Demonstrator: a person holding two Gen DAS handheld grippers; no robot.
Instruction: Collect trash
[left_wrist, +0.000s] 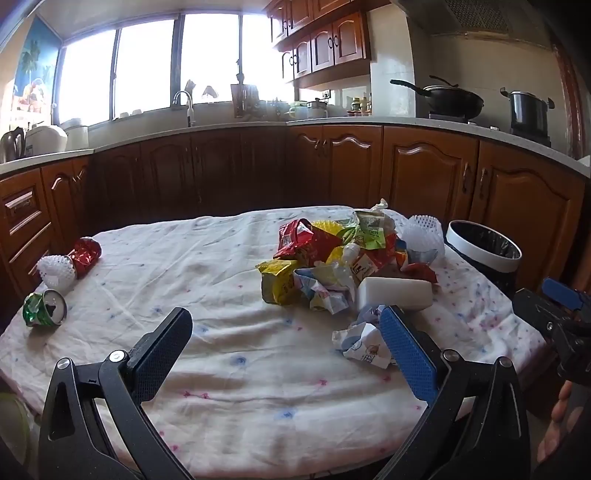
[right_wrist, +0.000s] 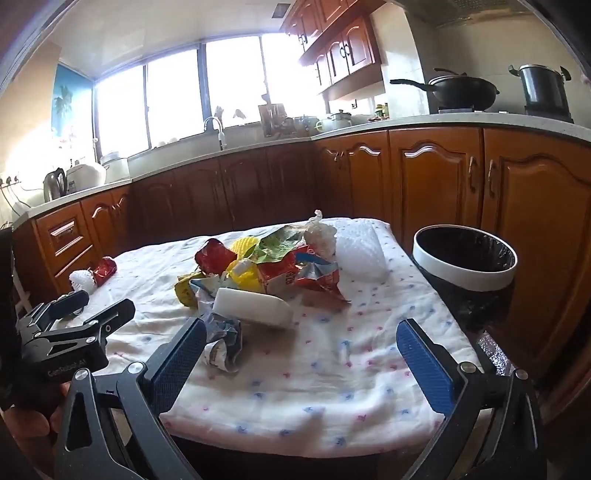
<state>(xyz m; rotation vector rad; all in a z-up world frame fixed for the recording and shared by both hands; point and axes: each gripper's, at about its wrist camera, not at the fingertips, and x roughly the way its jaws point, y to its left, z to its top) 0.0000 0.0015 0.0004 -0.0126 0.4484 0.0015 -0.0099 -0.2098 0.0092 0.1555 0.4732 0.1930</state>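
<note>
Crumpled red, yellow, green wrappers (left_wrist: 325, 258) heaped on cloth (left_wrist: 221, 354); left claw (left_wrist: 284, 343), right claw (right_wrist: 301, 354) released

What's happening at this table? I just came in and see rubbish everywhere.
A person holds two grippers over the clothed table, clearing trash. The left gripper and right gripper are both open and empty. A wrapper pile sits untouched near the lined bin; a crushed green can lies far left.
</note>
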